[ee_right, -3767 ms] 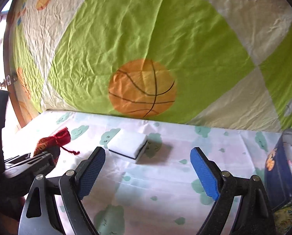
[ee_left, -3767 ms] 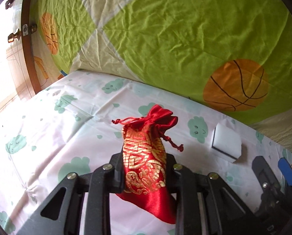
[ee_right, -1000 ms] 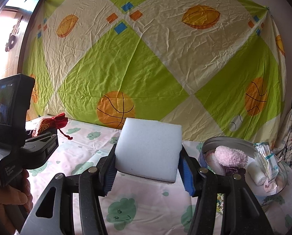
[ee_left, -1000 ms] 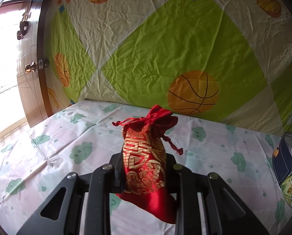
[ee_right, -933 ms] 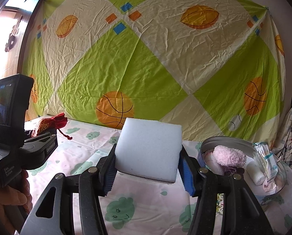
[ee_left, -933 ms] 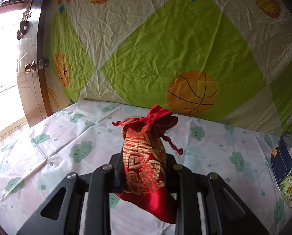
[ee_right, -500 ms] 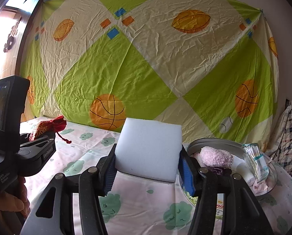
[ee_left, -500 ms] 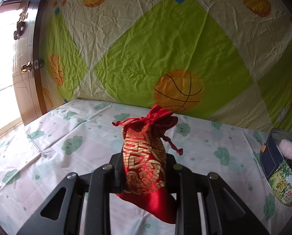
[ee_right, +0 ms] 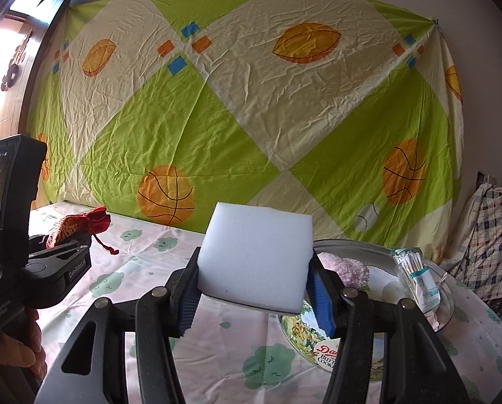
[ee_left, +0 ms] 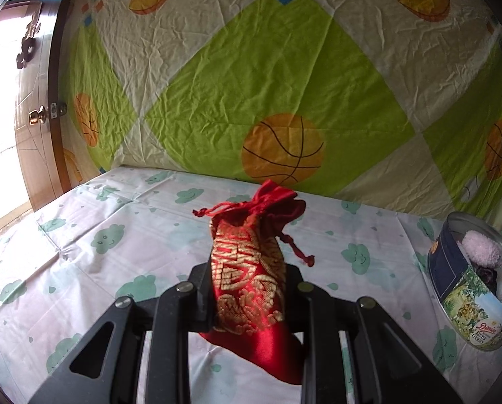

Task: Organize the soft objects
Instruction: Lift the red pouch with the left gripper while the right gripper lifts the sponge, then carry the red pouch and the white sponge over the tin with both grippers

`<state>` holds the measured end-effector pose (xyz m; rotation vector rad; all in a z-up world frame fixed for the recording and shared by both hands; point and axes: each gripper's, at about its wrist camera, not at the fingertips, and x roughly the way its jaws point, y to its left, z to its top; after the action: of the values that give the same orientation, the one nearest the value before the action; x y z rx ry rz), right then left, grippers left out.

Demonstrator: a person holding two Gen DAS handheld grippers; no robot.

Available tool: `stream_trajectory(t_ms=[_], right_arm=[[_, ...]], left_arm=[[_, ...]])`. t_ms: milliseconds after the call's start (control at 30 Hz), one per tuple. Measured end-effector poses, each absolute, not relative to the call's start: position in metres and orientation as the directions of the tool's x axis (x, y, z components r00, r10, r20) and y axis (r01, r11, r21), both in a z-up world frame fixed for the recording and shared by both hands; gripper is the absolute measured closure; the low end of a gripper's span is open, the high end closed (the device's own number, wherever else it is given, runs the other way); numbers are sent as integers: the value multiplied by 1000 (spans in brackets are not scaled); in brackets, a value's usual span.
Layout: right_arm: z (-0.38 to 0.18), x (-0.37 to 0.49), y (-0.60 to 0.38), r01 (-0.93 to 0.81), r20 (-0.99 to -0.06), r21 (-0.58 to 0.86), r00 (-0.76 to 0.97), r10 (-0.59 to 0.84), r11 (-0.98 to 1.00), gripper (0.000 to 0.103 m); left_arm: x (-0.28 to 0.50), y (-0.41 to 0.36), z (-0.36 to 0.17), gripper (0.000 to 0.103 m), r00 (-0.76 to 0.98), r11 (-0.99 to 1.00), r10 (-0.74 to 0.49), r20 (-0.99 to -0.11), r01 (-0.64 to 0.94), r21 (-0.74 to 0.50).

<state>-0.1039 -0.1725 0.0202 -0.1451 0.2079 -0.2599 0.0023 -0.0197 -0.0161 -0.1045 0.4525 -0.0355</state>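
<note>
Red satin drawstring pouch (ee_left: 251, 269) with gold woven pattern sits upright between the black fingers of the left gripper (ee_left: 249, 286), which is clenched on its lower body; the gathered neck and the red cords with knots stick out above the fingers, and the bottom of the pouch hangs below them over the white tablecloth with green cloud faces (ee_left: 116, 235). In the right wrist view the same pouch (ee_right: 79, 224) shows at the left, lying in the left gripper (ee_right: 66, 245), with part of the person's hand (ee_right: 25, 346) below its handle. The right gripper (ee_right: 254, 289) grasps a white rectangular foam sponge block (ee_right: 254, 256) by its two side faces; the blue ribbed pads (ee_right: 320, 298) press on the sponge, which stands almost upright above the cloth. Just behind and to the right of the sponge stands a round butter-cookie tin with a printed landscape on its wall (ee_right: 305, 333), open at the top. Inside it lie a fluffy pale pink soft thing (ee_right: 347, 269), a pack of cotton swabs in clear wrap (ee_right: 416, 276) and something white that I cannot identify. The tin (ee_left: 466, 309) is visible also at the right edge of the left wrist view. A wrinkled green and cream sheet printed with orange basketballs (ee_right: 251, 118) hangs behind the table, and a checked cloth (ee_right: 493, 235) lies at the far right.
</note>
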Motion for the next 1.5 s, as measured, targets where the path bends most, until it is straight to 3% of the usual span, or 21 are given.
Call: stream_trajectory(t_ms=[633,1500], right_arm=[[23,-129,-209,302,-138,-196,934,-331,933,44],[37,-151,-289,468,-60,-198,871,-488,861,44]], left_arm=[[-19,-76,-11,80,887,986,-155,-435,113,-122],[-48,-160,32,80,890,955,-295,-348,279,-98]])
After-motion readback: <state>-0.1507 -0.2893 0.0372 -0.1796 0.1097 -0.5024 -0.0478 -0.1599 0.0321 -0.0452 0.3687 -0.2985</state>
